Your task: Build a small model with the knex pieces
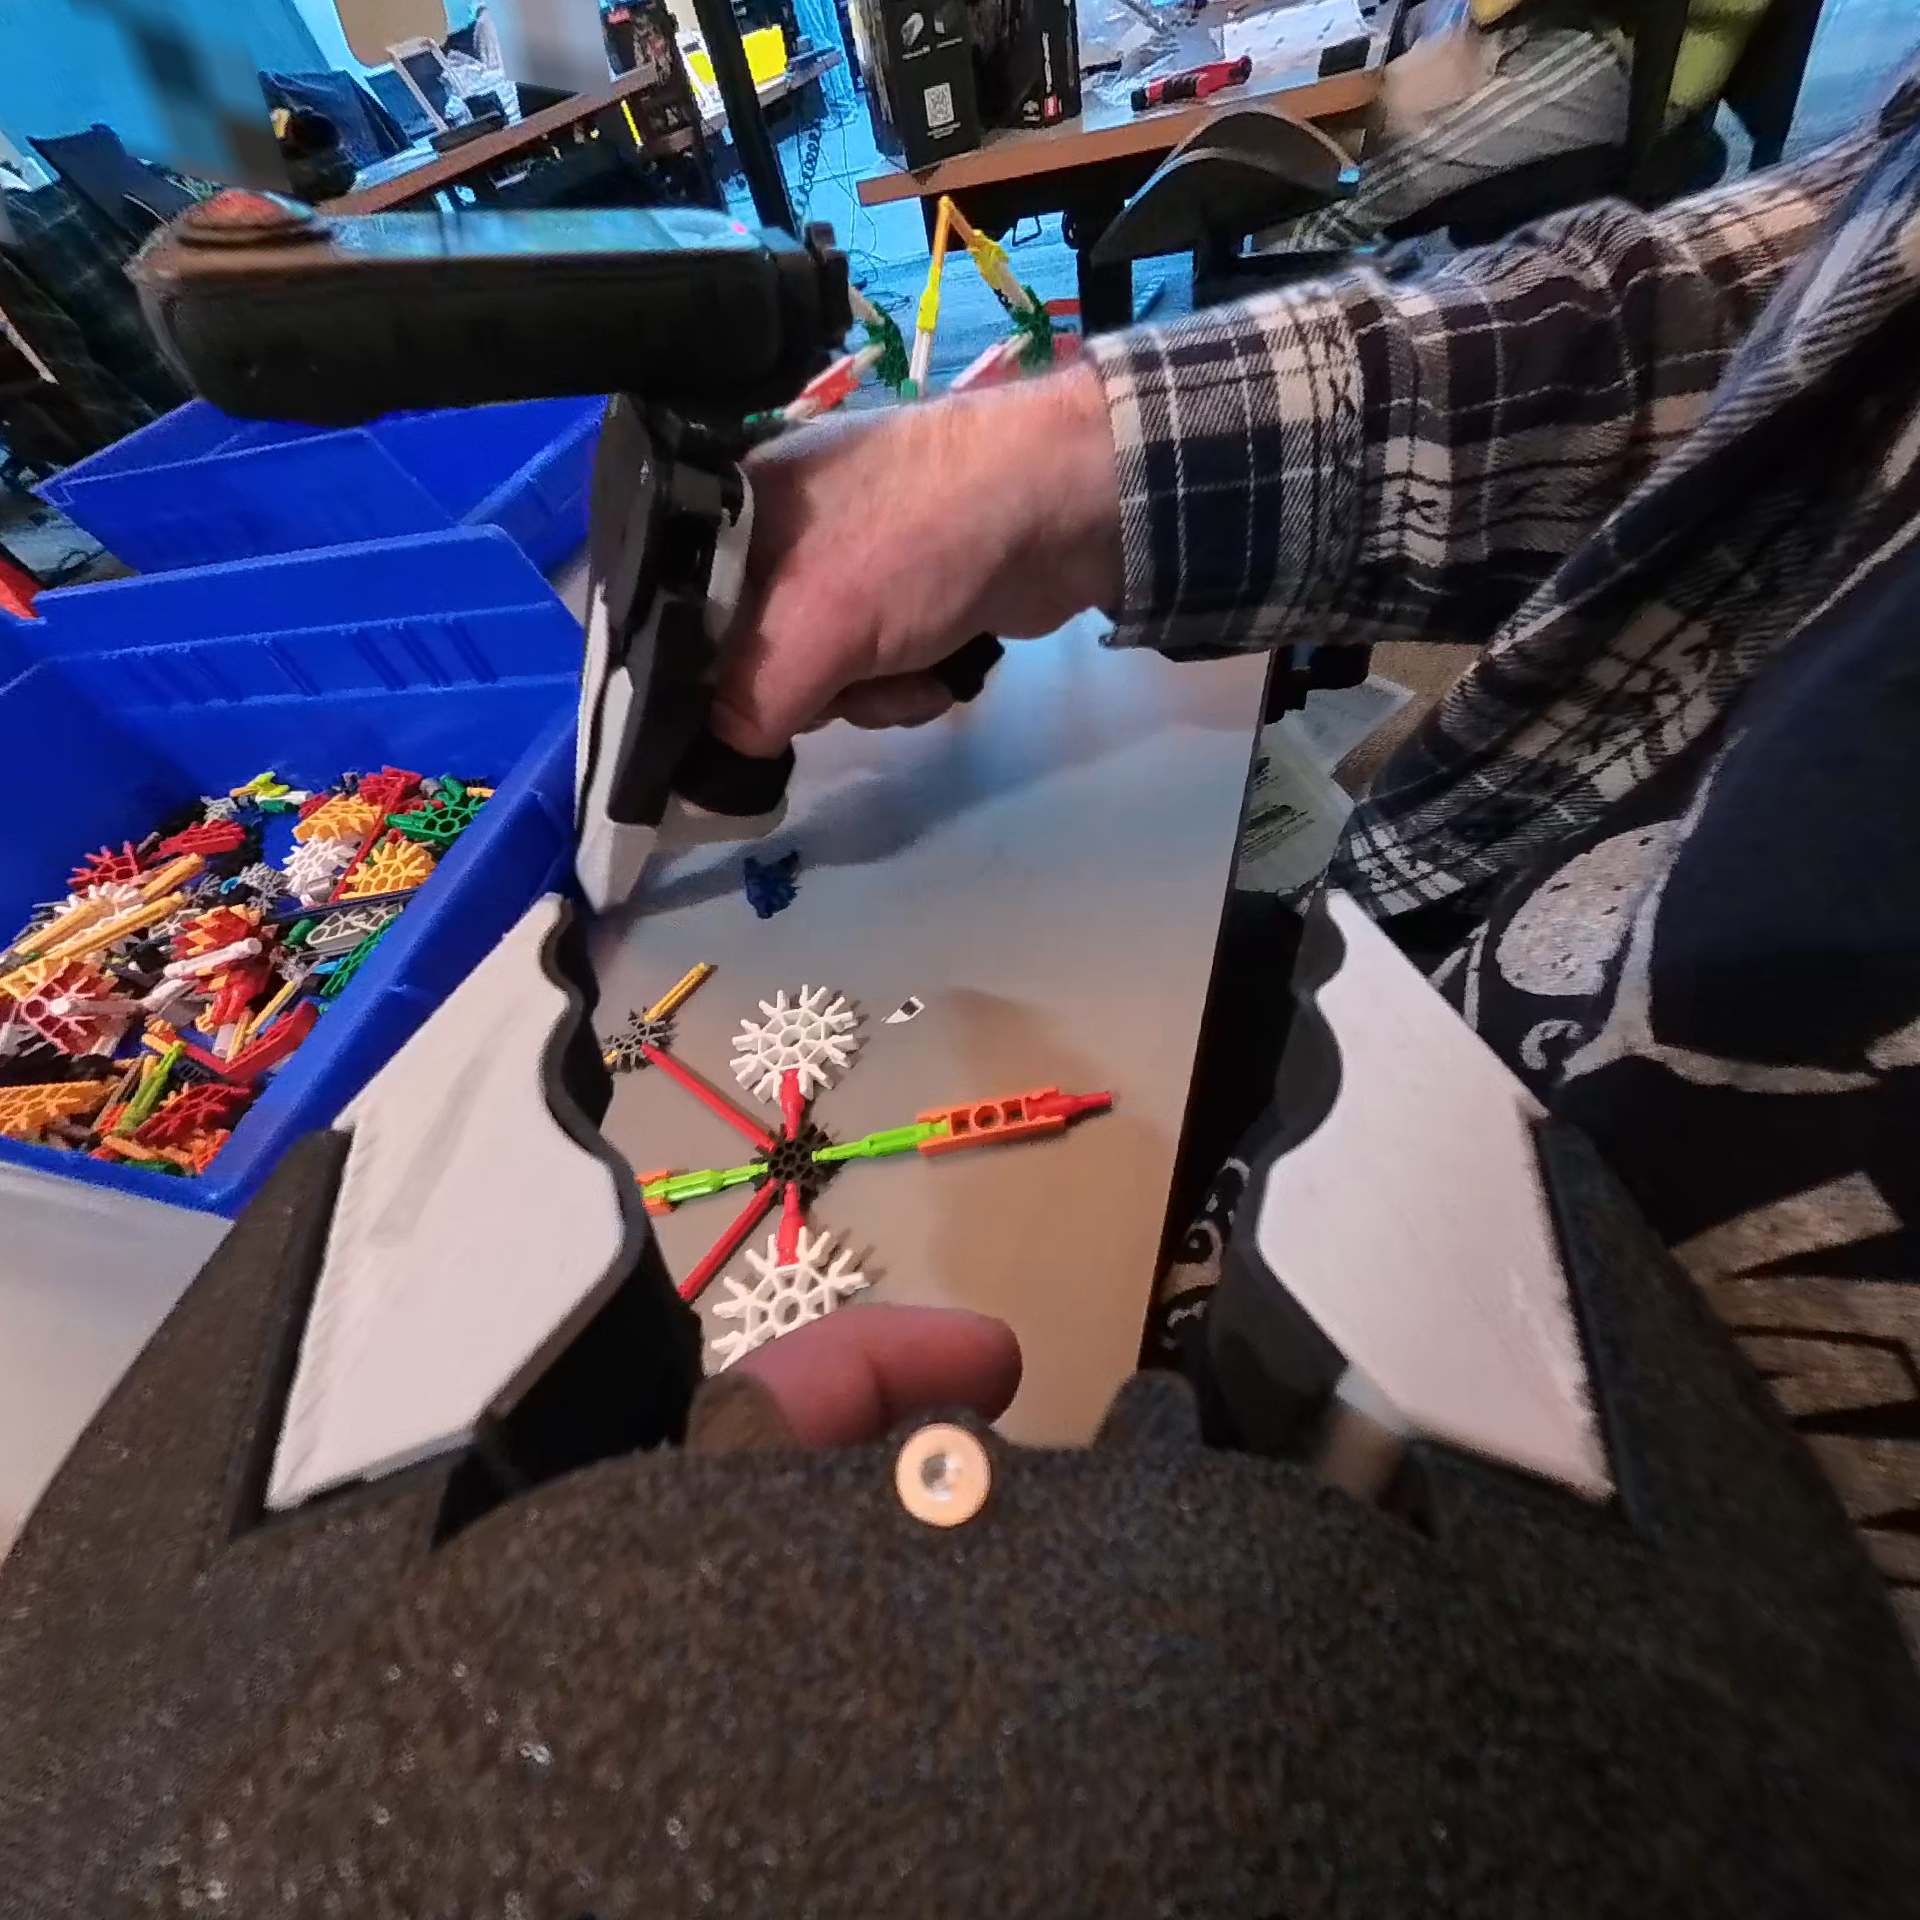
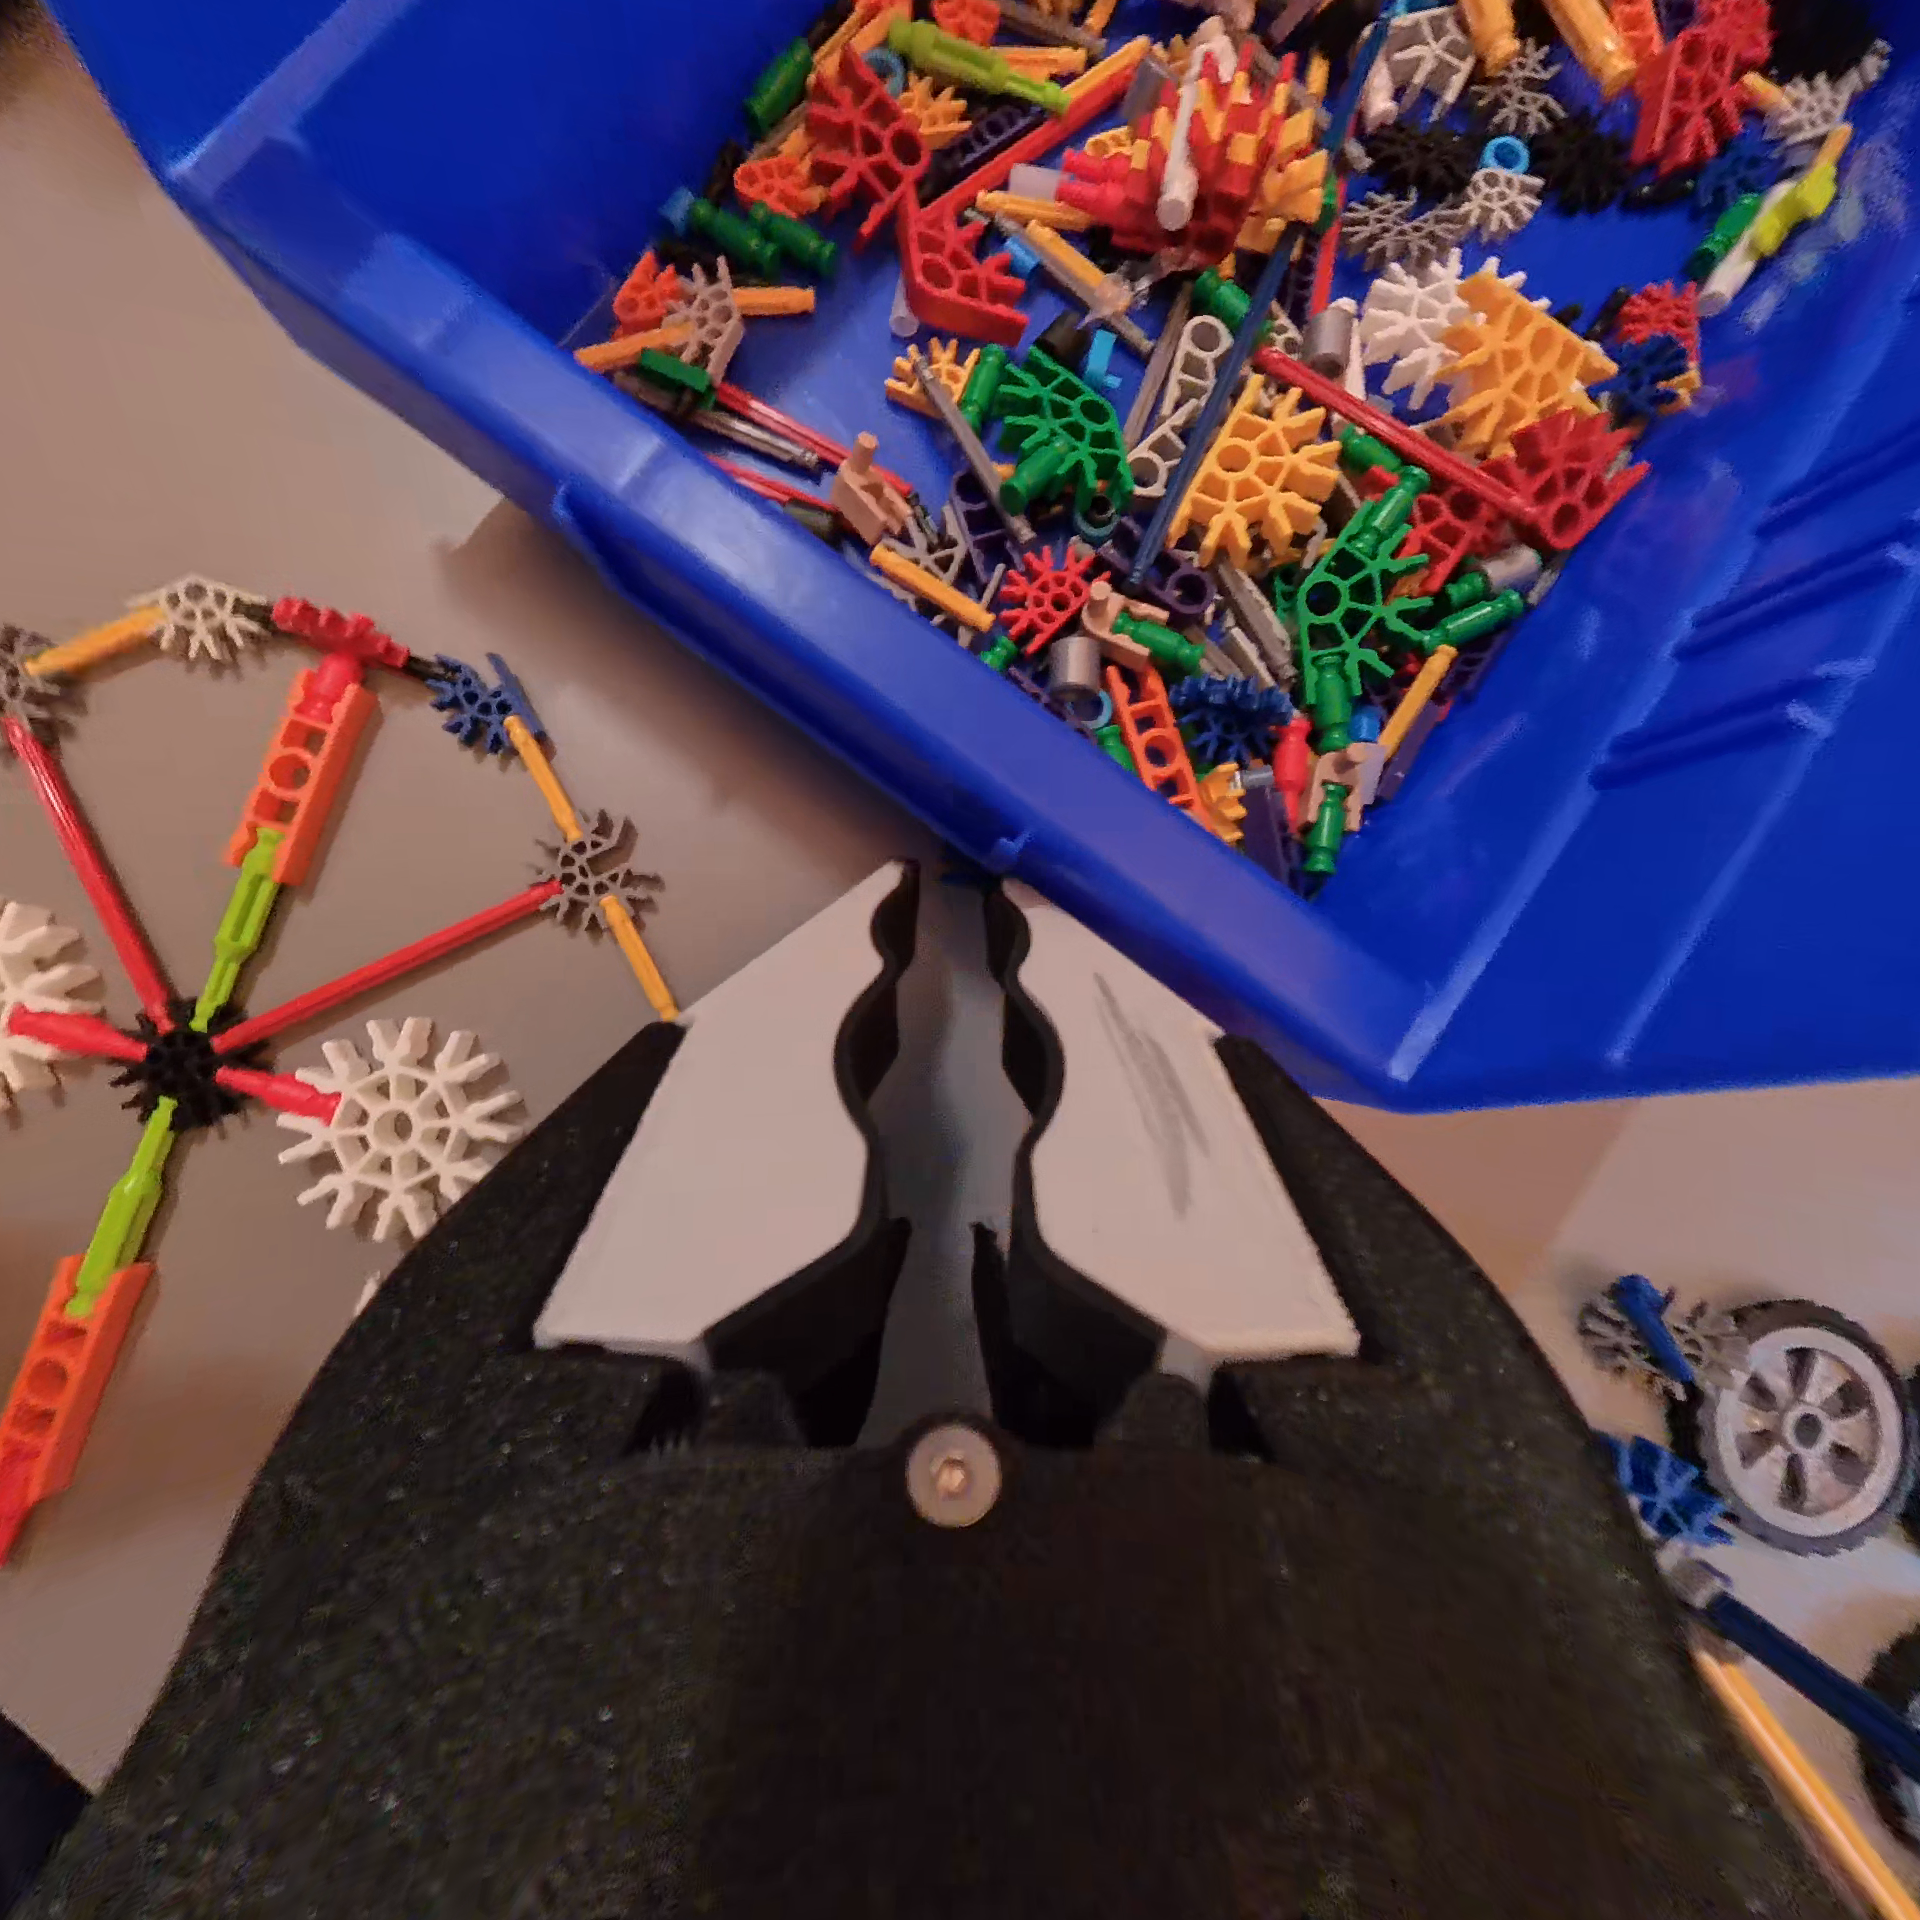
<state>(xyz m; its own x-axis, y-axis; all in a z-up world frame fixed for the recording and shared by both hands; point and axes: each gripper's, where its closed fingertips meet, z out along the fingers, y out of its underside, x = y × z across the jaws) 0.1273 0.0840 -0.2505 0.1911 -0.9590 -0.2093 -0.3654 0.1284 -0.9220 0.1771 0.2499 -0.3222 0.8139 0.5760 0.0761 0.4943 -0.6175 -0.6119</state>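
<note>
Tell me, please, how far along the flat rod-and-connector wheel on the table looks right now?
Done: the black hub carries red and green spokes, and an arc of yellow rim rods links some spoke ends. In hand: nothing; the left gripper is open above the wheel, the right gripper nearly closed and empty at the blue plastic bin's edge. Left: the rim looks incomplete, though part is out of frame.

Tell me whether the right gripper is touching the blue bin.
Cannot tell. In the right wrist view the right gripper has its fingertips level with the blue bin rim, but neither contact nor gap shows plainly.

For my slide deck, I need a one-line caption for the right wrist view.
Nearly shut right gripper at the blue bin rim, beside a flat rod-and-connector wheel.
</note>
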